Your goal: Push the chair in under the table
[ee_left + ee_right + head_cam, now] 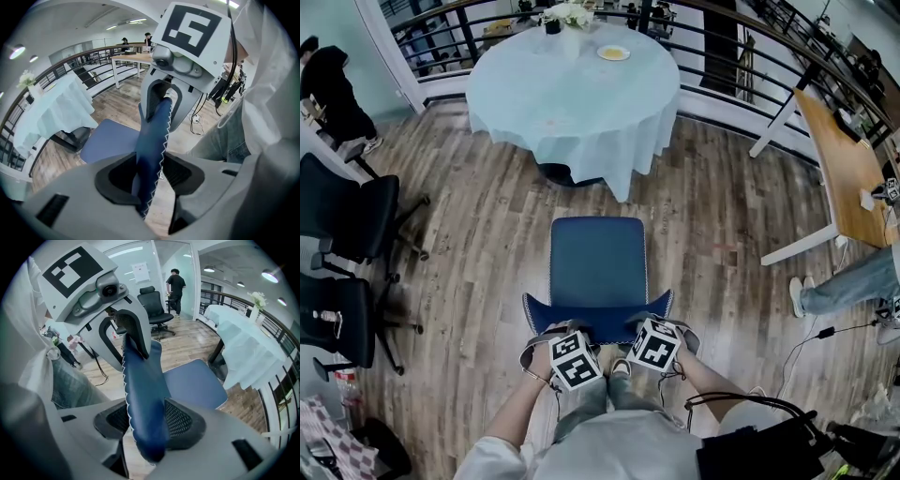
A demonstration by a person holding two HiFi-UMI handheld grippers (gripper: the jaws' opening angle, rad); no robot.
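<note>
A blue chair stands with its seat (598, 258) facing a round table under a pale cloth (572, 103); a gap of wood floor lies between them. My left gripper (563, 332) and right gripper (651, 322) sit side by side on the top edge of the chair's backrest (598, 317). In the left gripper view the backrest (152, 140) runs between the jaws of my left gripper (150, 176), which are closed on it. The right gripper (147, 420) clamps the backrest (143, 390) in the same way. The seat (192, 383) and the table (243, 352) lie beyond it.
Two black office chairs (347, 216) (337, 319) stand at the left. A wooden desk (848, 169) and a person's leg (853, 286) are at the right, with cables (806, 337) on the floor. A railing (712, 89) curves behind the table. A plate (613, 53) and flowers (567, 14) sit on the table.
</note>
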